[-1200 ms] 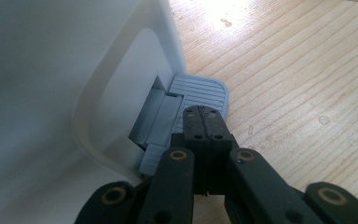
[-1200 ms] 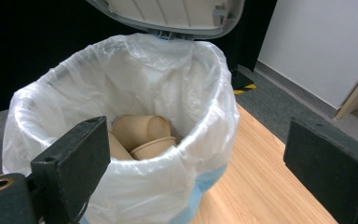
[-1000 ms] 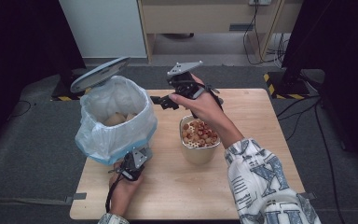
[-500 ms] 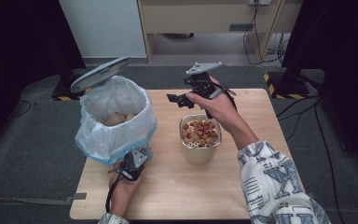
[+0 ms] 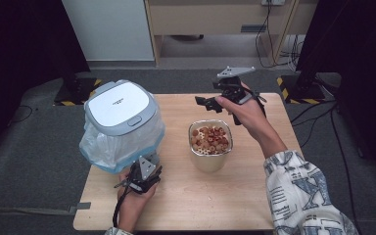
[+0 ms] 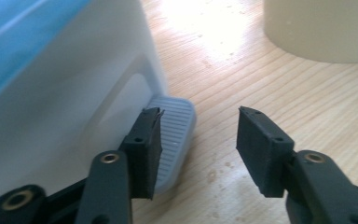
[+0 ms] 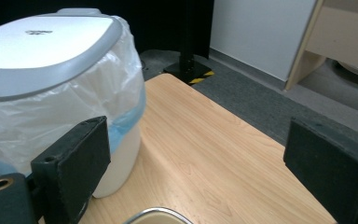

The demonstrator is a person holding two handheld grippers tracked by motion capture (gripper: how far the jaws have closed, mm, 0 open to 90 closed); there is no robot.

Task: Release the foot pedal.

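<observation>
A white pedal bin [image 5: 120, 110] with a grey lid [image 7: 42, 42], now closed, and a clear bag [image 7: 93, 107] over its rim stands on the left of the table. My left gripper [image 5: 144, 171] is low at the bin's front. It is open [image 6: 200, 112], with one jaw against the grey ribbed foot pedal [image 6: 175, 135] and nothing held. A metal bowl [image 5: 210, 139] of round red and tan food pieces sits mid-table. My right gripper [image 5: 205, 102] hovers above the table behind the bowl, wide open [image 7: 196, 140] and empty, facing the bin.
The wooden table [image 5: 254, 196] has bare room on its right and front. The bowl's pale side [image 6: 321, 28] stands just beyond the left gripper. Dark carpet, a cabinet [image 5: 210, 17] and black-yellow floor markers [image 5: 293, 88] lie behind the table.
The bin's lid has dropped from raised to closed. My right gripper has moved right and back, away from the bin. The left gripper has stayed at the pedal.
</observation>
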